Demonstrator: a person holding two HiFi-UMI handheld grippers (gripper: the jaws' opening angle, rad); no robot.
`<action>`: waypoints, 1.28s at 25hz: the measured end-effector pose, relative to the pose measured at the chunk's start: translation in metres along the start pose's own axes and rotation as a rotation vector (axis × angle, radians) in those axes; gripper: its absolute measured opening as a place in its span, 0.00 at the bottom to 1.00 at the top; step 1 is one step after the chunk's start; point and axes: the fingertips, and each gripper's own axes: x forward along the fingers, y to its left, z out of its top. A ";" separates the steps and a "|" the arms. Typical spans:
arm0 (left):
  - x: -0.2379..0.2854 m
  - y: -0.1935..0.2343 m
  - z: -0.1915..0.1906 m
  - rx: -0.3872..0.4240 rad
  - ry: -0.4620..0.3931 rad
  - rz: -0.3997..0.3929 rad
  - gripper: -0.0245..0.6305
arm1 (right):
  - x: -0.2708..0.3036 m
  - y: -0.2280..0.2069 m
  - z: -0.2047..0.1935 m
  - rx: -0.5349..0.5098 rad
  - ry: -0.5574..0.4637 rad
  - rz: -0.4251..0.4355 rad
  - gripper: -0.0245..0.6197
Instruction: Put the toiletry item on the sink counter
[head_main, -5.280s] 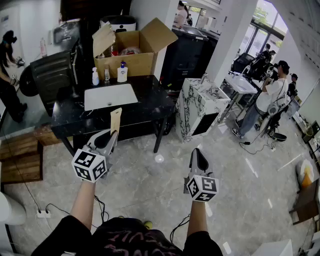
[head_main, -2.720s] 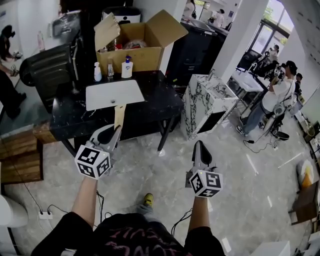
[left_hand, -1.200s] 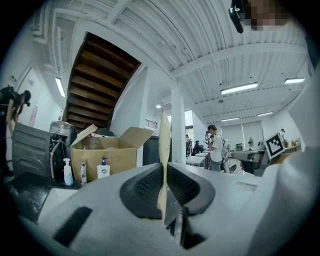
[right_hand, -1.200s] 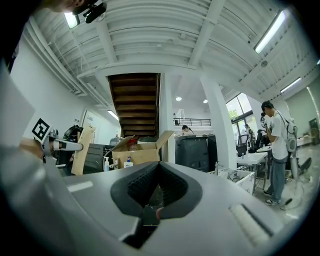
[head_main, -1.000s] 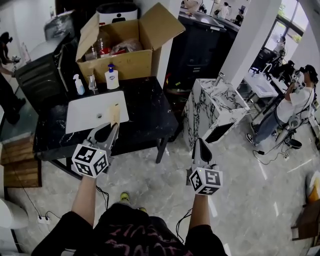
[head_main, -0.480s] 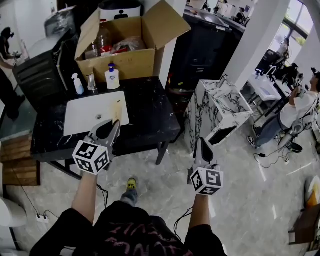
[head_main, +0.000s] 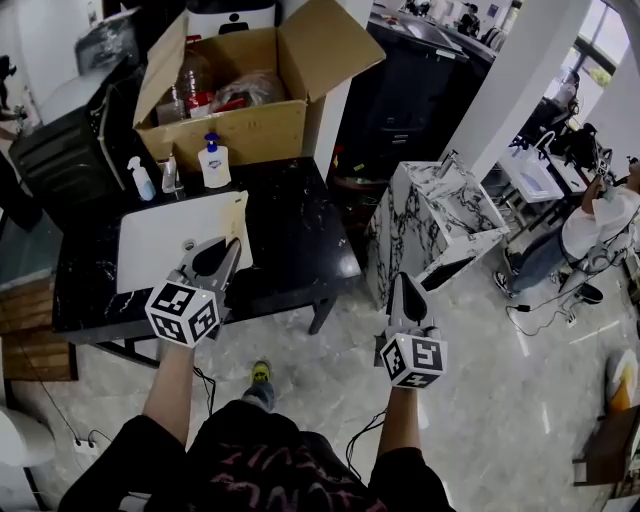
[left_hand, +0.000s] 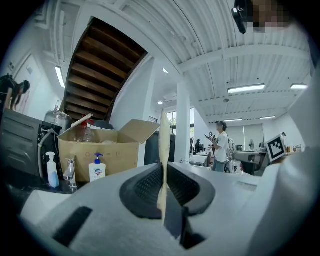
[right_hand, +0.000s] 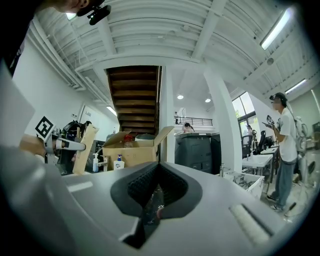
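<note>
My left gripper (head_main: 230, 248) is shut on a thin flat tan toiletry item (head_main: 238, 214) that stands upright out of its jaws; the item (left_hand: 163, 150) shows edge-on in the left gripper view. It hangs over the front right part of the white sink basin (head_main: 150, 245) set in the black counter (head_main: 300, 225). My right gripper (head_main: 401, 287) is lower and to the right, over the floor, with its jaws together. Something small and shiny (right_hand: 153, 204) glints low between its pads; I cannot tell what it is.
A blue-capped soap bottle (head_main: 213, 164), a faucet (head_main: 170, 172) and a spray bottle (head_main: 140, 180) stand behind the basin. An open cardboard box (head_main: 235, 100) sits at the counter's back. A marble cabinet (head_main: 440, 215) stands right of the counter. People are at the far right.
The counter has drawn closer. My left gripper with the tan item has moved from in front of the counter to over the basin's front right part. The right gripper keeps its place.
</note>
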 end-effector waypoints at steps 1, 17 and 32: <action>0.006 0.005 0.001 -0.003 0.002 -0.002 0.09 | 0.007 0.000 0.000 0.001 0.002 -0.001 0.06; 0.100 0.089 0.004 -0.070 0.021 -0.066 0.09 | 0.124 -0.004 -0.004 -0.011 0.039 -0.055 0.06; 0.137 0.121 0.004 -0.126 0.012 -0.120 0.09 | 0.166 0.001 -0.008 -0.022 0.051 -0.088 0.06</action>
